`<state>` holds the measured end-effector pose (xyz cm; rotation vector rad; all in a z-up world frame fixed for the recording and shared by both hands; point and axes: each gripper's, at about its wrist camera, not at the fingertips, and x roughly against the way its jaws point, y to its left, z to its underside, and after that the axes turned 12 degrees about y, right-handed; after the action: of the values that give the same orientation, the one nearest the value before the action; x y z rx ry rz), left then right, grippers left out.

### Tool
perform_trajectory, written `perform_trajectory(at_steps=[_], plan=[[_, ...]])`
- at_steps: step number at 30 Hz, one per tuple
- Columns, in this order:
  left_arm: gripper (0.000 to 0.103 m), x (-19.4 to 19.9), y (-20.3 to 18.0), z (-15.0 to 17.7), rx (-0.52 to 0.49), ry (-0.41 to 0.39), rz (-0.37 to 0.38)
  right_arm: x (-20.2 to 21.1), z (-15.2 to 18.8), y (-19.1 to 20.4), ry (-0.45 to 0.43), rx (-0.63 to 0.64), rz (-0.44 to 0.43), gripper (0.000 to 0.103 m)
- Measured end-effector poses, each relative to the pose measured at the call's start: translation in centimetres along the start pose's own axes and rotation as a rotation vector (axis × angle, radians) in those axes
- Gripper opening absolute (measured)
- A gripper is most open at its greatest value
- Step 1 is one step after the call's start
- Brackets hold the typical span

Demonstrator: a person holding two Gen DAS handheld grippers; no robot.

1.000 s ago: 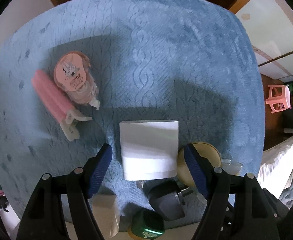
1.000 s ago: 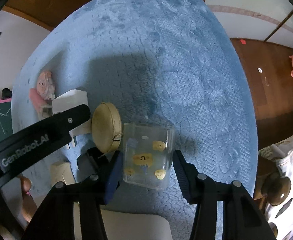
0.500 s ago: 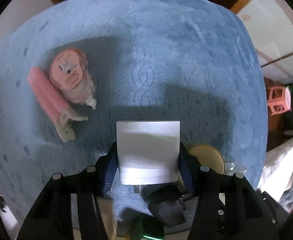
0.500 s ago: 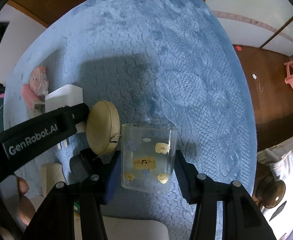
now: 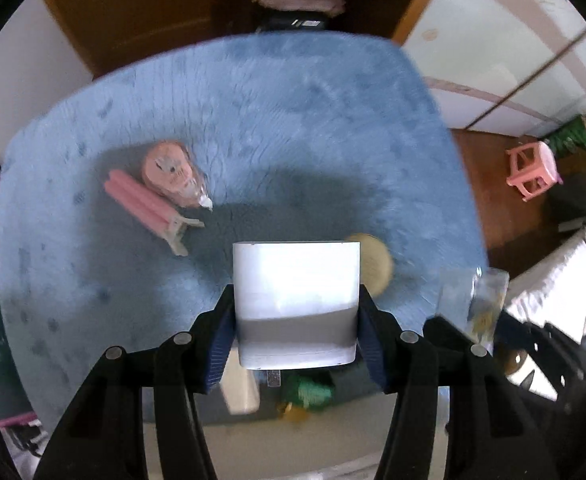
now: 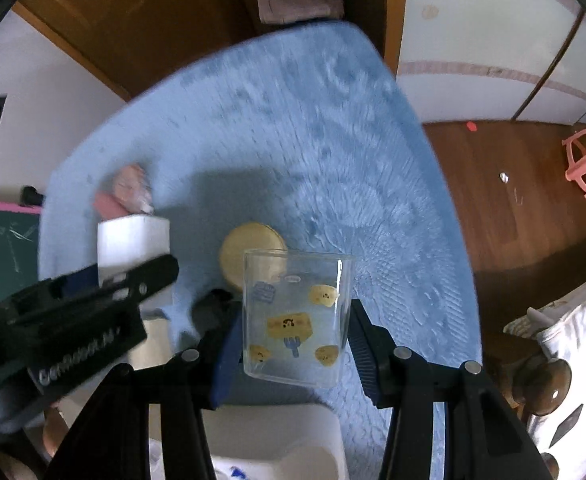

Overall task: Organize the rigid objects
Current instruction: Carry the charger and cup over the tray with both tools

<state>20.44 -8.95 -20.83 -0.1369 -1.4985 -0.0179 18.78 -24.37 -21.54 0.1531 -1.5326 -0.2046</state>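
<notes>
My left gripper (image 5: 296, 320) is shut on a white charger block (image 5: 296, 304) and holds it above the blue blanket (image 5: 253, 120). My right gripper (image 6: 293, 332) is shut on a clear square cup with yellow cartoon prints (image 6: 295, 316), also lifted. The charger also shows in the right wrist view (image 6: 131, 240), the cup in the left wrist view (image 5: 473, 296). A round tan case (image 6: 249, 250) lies on the blanket between them.
A pink clip (image 5: 145, 204) and a pink round tape dispenser (image 5: 169, 172) lie at the blanket's left. A green object (image 5: 313, 392) and a beige block (image 5: 239, 392) sit near the front edge. A white container (image 6: 277, 444) is below the right gripper. A pink stool (image 5: 533, 168) stands on the floor.
The left gripper closed on the white charger and lifted it. The right gripper lifted the clear cup off the blanket. Both views pulled up and back.
</notes>
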Motion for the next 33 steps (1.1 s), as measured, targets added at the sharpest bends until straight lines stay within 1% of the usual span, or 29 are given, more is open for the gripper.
perform_trajectory(at_steps=[6, 9, 10, 13, 15, 19, 22, 26, 29, 30, 33], plan=[[0.059, 5.9, -1.7, 2.2, -0.088, -0.109, 0.025, 5.0, 2.6, 0.2, -0.107, 0.022, -0.021, 0.051], [0.059, 8.9, -2.0, 3.1, -0.128, -0.161, 0.051, 7.7, 4.7, 1.0, -0.163, 0.034, -0.027, 0.051], [0.059, 10.0, -2.1, 3.9, -0.144, -0.183, 0.057, 8.5, 5.2, 1.1, -0.175, 0.038, -0.029, 0.051], [0.059, 11.5, -2.1, 4.9, -0.173, -0.224, 0.065, 10.8, 7.4, 1.9, -0.219, 0.055, -0.028, 0.051], [0.059, 12.4, -1.8, 6.1, -0.192, -0.245, 0.074, 11.6, 8.8, 2.3, -0.239, 0.067, -0.031, 0.051], [0.059, 12.8, -1.4, 8.5, -0.225, -0.279, 0.077, 12.9, 12.4, 3.1, -0.270, 0.097, -0.038, 0.051], [0.059, 12.0, -0.8, 10.0, -0.235, -0.282, 0.076, 12.8, 15.1, 3.5, -0.277, 0.104, -0.034, 0.051], [0.059, 10.9, -0.3, 11.9, -0.225, -0.250, 0.098, 11.2, 18.0, 3.7, -0.257, 0.089, -0.047, 0.051], [0.059, 9.4, 0.0, 13.2, -0.205, -0.226, 0.097, 9.1, 19.6, 4.0, -0.225, 0.084, -0.044, 0.051], [0.059, 8.7, 0.1, 13.6, -0.197, -0.214, 0.092, 8.4, 20.1, 4.2, -0.219, 0.084, -0.034, 0.051], [0.059, 6.8, 0.3, 14.5, -0.181, -0.172, 0.090, 6.2, 21.6, 4.7, -0.221, 0.102, 0.046, 0.051]])
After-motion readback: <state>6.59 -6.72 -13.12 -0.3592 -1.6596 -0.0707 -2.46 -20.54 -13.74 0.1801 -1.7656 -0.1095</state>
